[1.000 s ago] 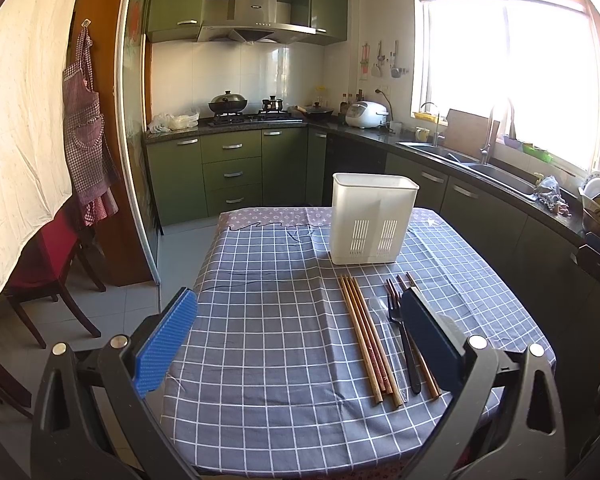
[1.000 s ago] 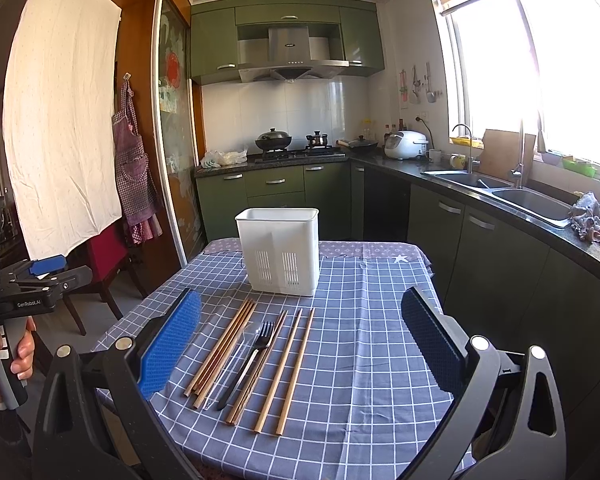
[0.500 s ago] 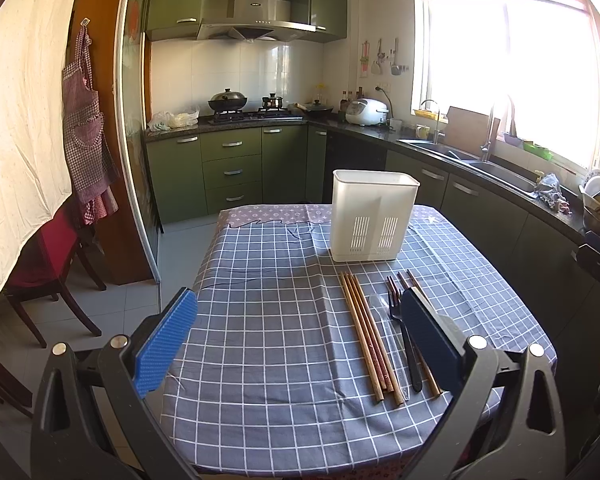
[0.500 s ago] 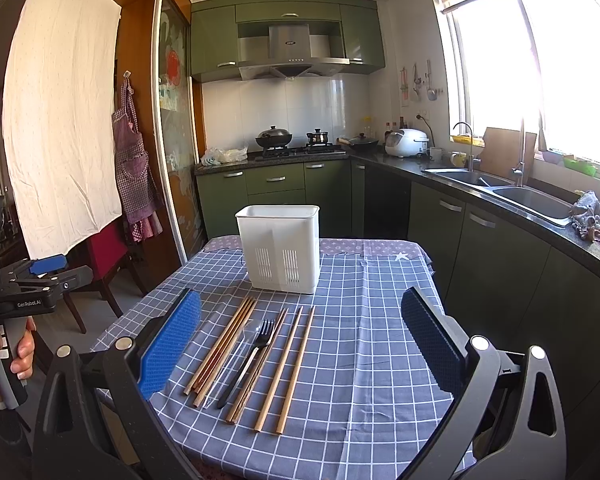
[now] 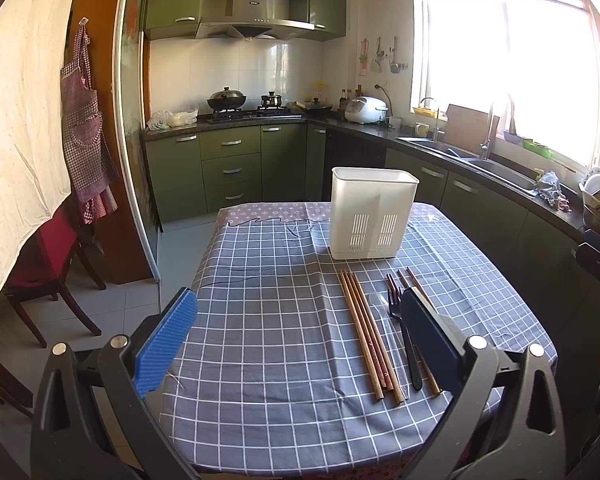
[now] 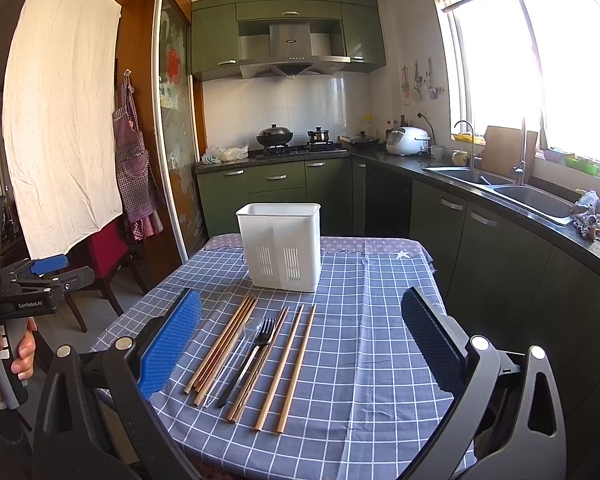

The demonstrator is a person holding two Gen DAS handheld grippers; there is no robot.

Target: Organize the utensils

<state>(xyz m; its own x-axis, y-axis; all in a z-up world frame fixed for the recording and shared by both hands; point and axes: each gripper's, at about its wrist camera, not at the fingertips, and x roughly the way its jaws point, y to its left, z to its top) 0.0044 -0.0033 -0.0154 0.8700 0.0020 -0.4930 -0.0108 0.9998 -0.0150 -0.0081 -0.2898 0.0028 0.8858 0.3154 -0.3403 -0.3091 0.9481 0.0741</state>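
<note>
A white slotted utensil holder stands upright at the far middle of the table. In front of it lie several wooden chopsticks, a black fork and a clear plastic spoon, side by side. My left gripper is open and empty above the table's near edge; its right finger hides part of the right-hand chopsticks. My right gripper is open and empty above the near edge, with the utensils between its fingers.
The table has a blue checked cloth. A red chair stands to the left. Green cabinets, a stove and a sink line the back and right walls. The left gripper's handle shows in a hand at the left.
Both grippers have stayed open and nearly still. The left wrist view has shifted very slightly. Nothing on the table has moved.
</note>
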